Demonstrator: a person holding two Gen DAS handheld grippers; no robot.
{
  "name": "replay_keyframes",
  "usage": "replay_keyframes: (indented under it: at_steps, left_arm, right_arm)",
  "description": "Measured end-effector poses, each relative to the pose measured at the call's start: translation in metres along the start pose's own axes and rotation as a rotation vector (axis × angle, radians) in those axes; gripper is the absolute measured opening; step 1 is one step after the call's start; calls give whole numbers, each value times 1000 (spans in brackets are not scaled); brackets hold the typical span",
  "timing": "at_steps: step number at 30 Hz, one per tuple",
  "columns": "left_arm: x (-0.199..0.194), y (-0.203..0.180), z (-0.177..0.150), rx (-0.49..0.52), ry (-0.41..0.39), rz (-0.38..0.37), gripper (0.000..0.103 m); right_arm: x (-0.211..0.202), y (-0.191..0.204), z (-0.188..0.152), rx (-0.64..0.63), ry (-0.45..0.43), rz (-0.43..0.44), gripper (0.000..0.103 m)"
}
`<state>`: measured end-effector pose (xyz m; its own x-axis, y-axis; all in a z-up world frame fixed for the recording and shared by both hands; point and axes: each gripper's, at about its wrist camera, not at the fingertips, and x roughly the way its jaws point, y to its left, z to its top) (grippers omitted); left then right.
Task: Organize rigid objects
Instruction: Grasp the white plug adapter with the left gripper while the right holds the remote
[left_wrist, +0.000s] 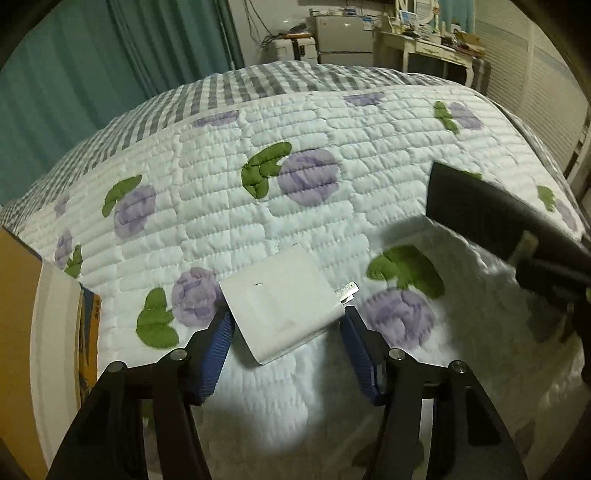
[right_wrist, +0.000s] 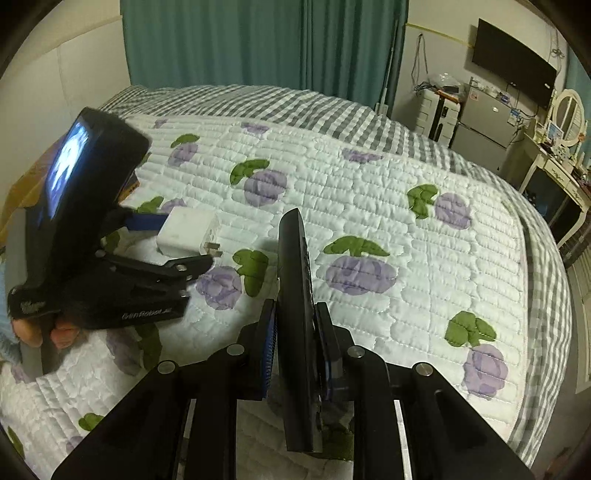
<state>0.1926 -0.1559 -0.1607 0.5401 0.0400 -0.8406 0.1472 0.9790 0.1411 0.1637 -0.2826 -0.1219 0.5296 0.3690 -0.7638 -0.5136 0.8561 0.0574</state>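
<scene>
The white charger (left_wrist: 282, 306) lies flat on the quilt (left_wrist: 332, 129) of the bed, toward the bed's near edge on the left side, its two metal prongs (left_wrist: 349, 290) pointing to the right in the left wrist view. It sits directly between the blue pads (left_wrist: 218, 354) of the left tool (left_wrist: 286, 347), whose jaws stand at about half width; the left pad looks to be at or against the charger's left edge, while the right pad stands just clear of the side near the prongs, so I would not call it a grip yet. The charger's longer side runs slightly askew to the line between the pads (a small twist of the wrist may square it), and my judgement is that the coming move is simply to close across its body, keeping the pad off the prongs. The left hand is plainly the nearer one. The right tool (right_wrist: 295, 354) is well to the right of the charger and is clamped narrow on a black remote control (right_wrist: 297, 295), held on edge with its long axis pointing away along the fingers. A cardboard box (left_wrist: 18, 332) stands at the bed's left edge, just beside the left tool.
</scene>
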Motion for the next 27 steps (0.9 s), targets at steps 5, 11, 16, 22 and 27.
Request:
replay_keyframes:
  at_steps: [5, 11, 16, 22, 27]
  left_arm:
    - [-12, 3, -5, 3, 4, -10, 59]
    - [-41, 11, -11, 1, -31, -35, 54]
    - [-69, 17, -22, -7, -48, -68, 53]
    - [-113, 25, -24, 33, -86, -116, 1]
    - [-128, 29, -36, 56, -78, -116, 14]
  right_arm:
    - [-18, 5, 9, 2, -22, -24, 19]
    - [-42, 13, 16, 8, -36, -56, 19]
    - [-65, 25, 17, 0, -21, -91, 19]
    - [-106, 46, 23, -20, -25, -134, 19]
    - [-132, 64, 32, -33, -36, -169, 19]
